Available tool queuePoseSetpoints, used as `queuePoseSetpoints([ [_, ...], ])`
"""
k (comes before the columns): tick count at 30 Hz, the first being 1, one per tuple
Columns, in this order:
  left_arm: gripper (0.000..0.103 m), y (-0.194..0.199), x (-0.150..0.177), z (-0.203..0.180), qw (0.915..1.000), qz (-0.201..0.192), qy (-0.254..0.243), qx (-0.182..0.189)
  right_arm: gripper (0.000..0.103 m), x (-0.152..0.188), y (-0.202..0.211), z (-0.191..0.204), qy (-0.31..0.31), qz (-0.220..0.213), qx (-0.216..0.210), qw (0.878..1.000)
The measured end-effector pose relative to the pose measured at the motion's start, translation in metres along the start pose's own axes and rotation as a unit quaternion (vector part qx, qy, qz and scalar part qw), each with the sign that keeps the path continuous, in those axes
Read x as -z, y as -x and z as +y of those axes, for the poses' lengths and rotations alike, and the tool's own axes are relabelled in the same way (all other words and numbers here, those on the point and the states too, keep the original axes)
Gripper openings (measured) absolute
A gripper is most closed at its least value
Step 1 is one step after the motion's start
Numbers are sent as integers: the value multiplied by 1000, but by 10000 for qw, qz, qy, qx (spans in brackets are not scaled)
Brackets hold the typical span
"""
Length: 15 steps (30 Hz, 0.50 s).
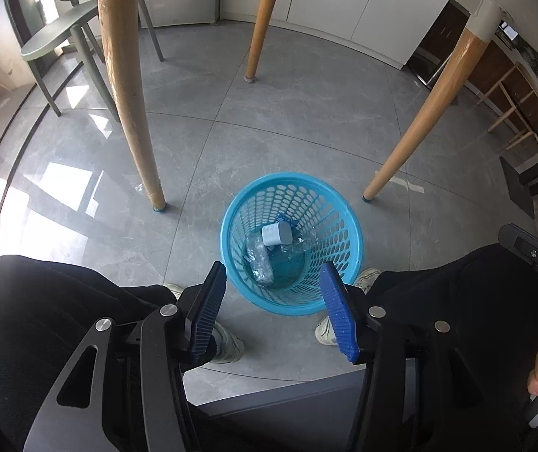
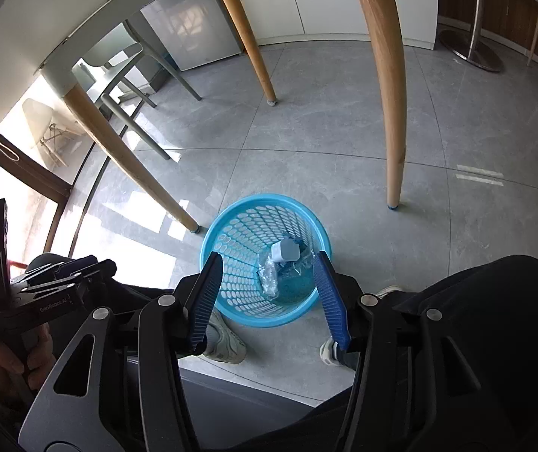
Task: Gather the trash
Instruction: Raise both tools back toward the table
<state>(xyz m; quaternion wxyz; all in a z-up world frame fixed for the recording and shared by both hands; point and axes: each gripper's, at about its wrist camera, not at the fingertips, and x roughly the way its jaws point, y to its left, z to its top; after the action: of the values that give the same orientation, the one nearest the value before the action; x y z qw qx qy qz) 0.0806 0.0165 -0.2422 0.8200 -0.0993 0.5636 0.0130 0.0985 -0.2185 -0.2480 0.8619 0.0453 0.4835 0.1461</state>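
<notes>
Both tongs stand apart and empty: left gripper point(image 1: 274, 303) and right gripper point(image 2: 269, 293) hover above the blue basket point(image 1: 344, 203), nothing between the pads. The trash lies on the basket's floor: a white box point(image 1: 276, 234) near the far wall, crumpled clear plastic point(image 1: 259, 260) just beside it. The basket stands on the floor tiles between the person's shoes point(image 1: 227, 342), near the table legs point(image 1: 129, 86).

Risks, as judgement: a shoe shifting could tip the light basket and spill its contents; a careless swing could strike a table leg.
</notes>
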Motion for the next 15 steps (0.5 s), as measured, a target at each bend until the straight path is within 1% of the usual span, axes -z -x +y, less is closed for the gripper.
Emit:
queuePoseSetpoints([
  [5,56,44,4,-2,9988,-455,-158,-78,54,0,42,0,158,-340,140,9992],
  [7,56,59,5,-4,9978,-617,-232,-76,58,-2,59,1,197,-513,167,9983],
  [15,59,114,4,-19,9923,-1152,-449,-11,66,-15,120,21,519,-1119,130,9923],
])
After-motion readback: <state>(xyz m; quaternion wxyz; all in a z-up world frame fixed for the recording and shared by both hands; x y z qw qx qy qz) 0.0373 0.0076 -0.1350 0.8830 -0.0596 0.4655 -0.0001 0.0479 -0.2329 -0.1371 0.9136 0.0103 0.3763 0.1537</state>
